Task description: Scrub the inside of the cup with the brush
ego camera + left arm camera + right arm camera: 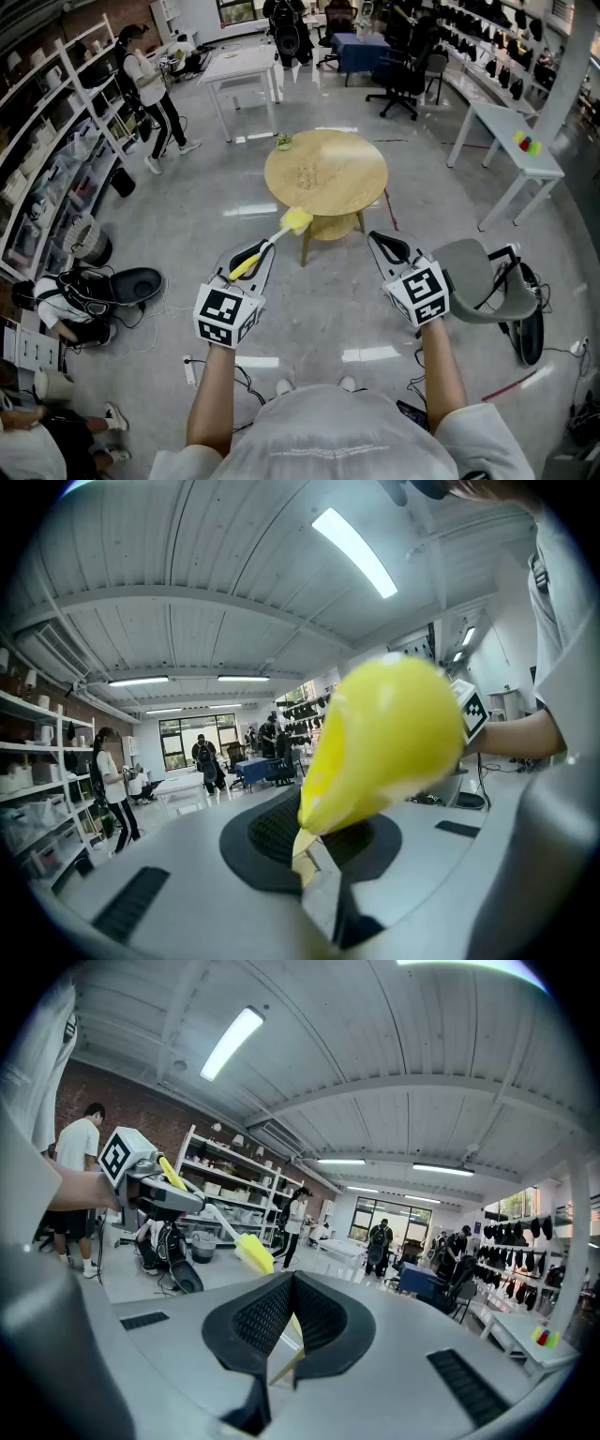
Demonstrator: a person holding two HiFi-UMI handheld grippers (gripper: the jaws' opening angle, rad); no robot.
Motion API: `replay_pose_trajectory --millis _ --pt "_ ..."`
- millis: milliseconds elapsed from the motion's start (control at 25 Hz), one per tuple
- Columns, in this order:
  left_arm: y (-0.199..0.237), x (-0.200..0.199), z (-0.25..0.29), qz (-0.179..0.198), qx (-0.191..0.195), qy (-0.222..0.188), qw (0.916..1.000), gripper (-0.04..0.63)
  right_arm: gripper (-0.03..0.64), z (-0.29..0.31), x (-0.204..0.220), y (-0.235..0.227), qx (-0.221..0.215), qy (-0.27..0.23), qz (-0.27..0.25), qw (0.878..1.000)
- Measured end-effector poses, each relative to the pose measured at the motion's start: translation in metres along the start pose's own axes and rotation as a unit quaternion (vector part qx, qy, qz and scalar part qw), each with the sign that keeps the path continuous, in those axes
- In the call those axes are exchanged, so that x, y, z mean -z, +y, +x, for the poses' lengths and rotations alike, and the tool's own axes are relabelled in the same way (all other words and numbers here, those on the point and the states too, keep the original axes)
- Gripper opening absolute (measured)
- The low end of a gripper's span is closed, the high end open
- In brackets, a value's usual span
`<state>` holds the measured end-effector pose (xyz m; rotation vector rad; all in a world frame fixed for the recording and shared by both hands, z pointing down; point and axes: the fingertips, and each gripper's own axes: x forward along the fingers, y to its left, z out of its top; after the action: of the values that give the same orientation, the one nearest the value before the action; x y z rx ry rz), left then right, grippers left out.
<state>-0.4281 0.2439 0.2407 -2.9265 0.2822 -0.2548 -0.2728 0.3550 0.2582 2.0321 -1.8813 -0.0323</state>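
Note:
My left gripper (255, 255) is shut on the yellow handle of a brush (246, 265). Its white stem runs up to a yellow head (297, 220) that points at the round wooden table (347, 178). In the left gripper view the handle (384, 742) fills the middle, above the jaws (314, 850). My right gripper (382, 244) is shut with nothing in it; its pads (272, 1321) meet. From the right gripper view the brush head (253, 1252) shows at the left. A small green cup-like thing (283, 142) stands at the table's far left edge, well beyond both grippers.
A grey chair (473, 281) stands close at my right. Shelving (56, 141) lines the left wall, with a standing person (150, 89) and bags and cables on the floor (103, 291). White tables (239, 70) and office chairs (403, 80) lie beyond.

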Motion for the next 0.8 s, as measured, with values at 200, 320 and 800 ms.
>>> replay_pose_trajectory --millis 200,320,800 --pt "-0.004 0.001 0.009 -0.005 -0.012 0.001 0.9999 0.049 0.029 -0.003 0.011 -0.016 0.004 -0.002 0.006 1.0" --pt "-0.011 0.005 0.021 -0.011 -0.026 0.007 0.9996 0.049 0.029 -0.006 0.022 -0.035 0.001 0.0 0.008 1.0" --pt "-0.035 0.025 0.096 -0.038 -0.046 0.025 0.9979 0.049 0.029 0.004 0.08 -0.1 -0.027 0.023 0.008 0.999"
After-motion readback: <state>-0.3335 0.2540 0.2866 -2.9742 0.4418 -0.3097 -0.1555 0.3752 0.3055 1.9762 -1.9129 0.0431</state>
